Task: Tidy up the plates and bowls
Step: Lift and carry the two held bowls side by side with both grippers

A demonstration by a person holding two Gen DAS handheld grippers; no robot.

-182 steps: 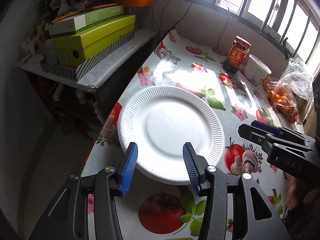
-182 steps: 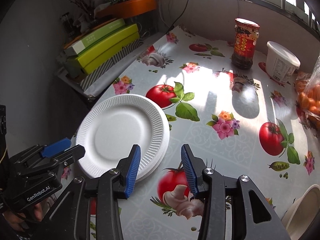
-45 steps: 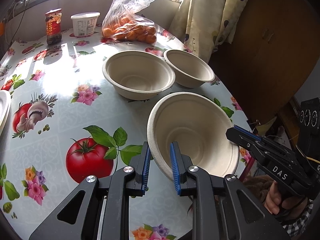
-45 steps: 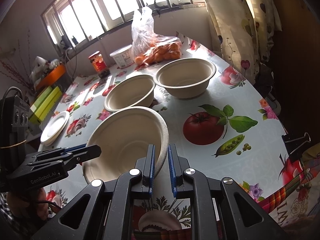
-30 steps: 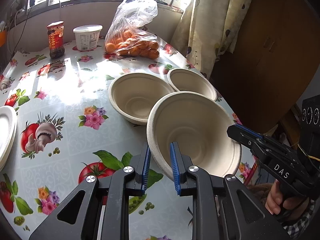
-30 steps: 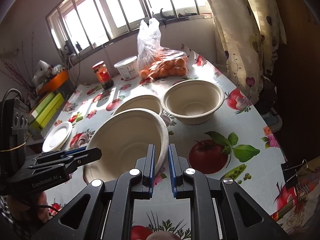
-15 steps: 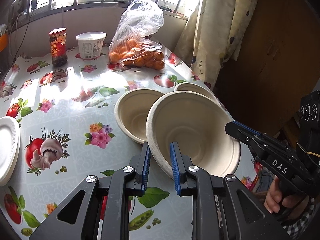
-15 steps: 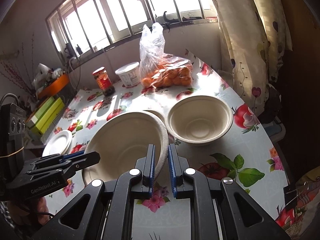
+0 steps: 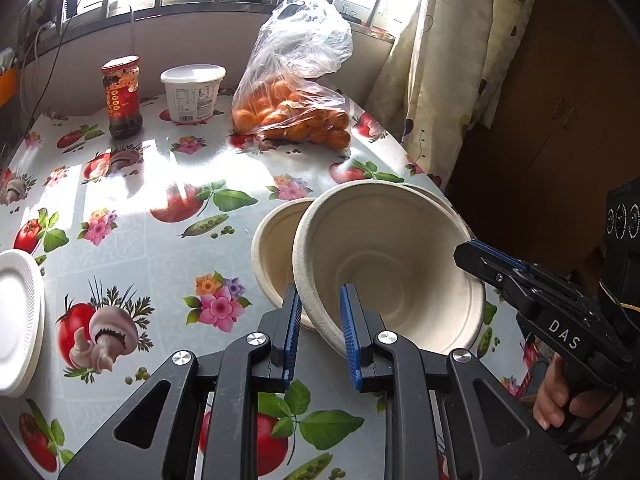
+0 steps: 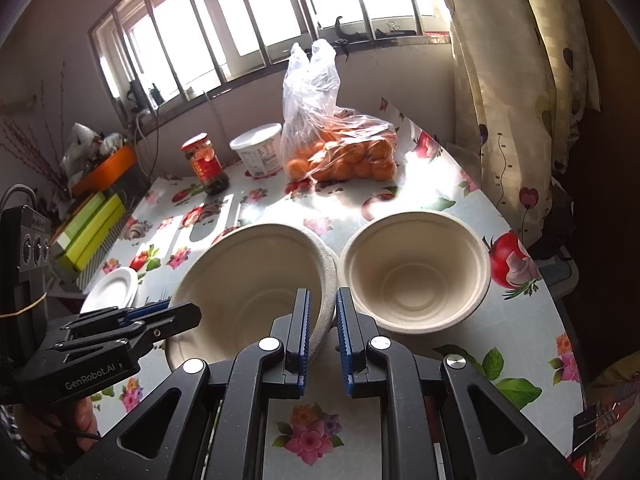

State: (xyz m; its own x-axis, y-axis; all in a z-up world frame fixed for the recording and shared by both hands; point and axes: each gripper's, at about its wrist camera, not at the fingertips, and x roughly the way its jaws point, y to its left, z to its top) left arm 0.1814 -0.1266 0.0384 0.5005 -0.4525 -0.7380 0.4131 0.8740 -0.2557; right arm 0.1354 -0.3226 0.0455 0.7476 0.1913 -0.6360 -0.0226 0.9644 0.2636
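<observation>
Now, in the left wrist view, the left gripper (image 9: 318, 316) is clenching the near rim of a beige pulp bowl (image 9: 384, 260), its blue fingers (image 9: 292, 328) pinching the wall from both sides, while the right gripper (image 9: 476, 250) is biting the opposite rim on the right of the picture. A second ago this carried bowl was hanging nearer the table's front edge; it is now being borne farther in, over the two other bowls, so that it is covering most of the middle bowl (image 9: 274, 256) and hiding all but a sliver of rim of the far bowl (image 9: 436, 196). The stack of white plates (image 9: 18, 320) is sitting at the left edge of the flowered tabletop (image 9: 132, 240), with the bag of oranges (image 9: 296, 120), a jar (image 9: 122, 96) and a white tub (image 9: 192, 92) at the window end. In the right wrist view, the right gripper (image 10: 322, 320) is likewise gripping the bowl's rim between its fingers (image 10: 344, 324), the left gripper (image 10: 176, 316) is holding the other side, and the carried bowl (image 10: 256, 276) is almost wholly masking the middle one, while the empty bowl (image 10: 416, 276) is standing just beside it on the right. Judging from this, the bowl is lining up for nesting into the bowl beneath, leaving one more bowl to stack afterwards.
</observation>
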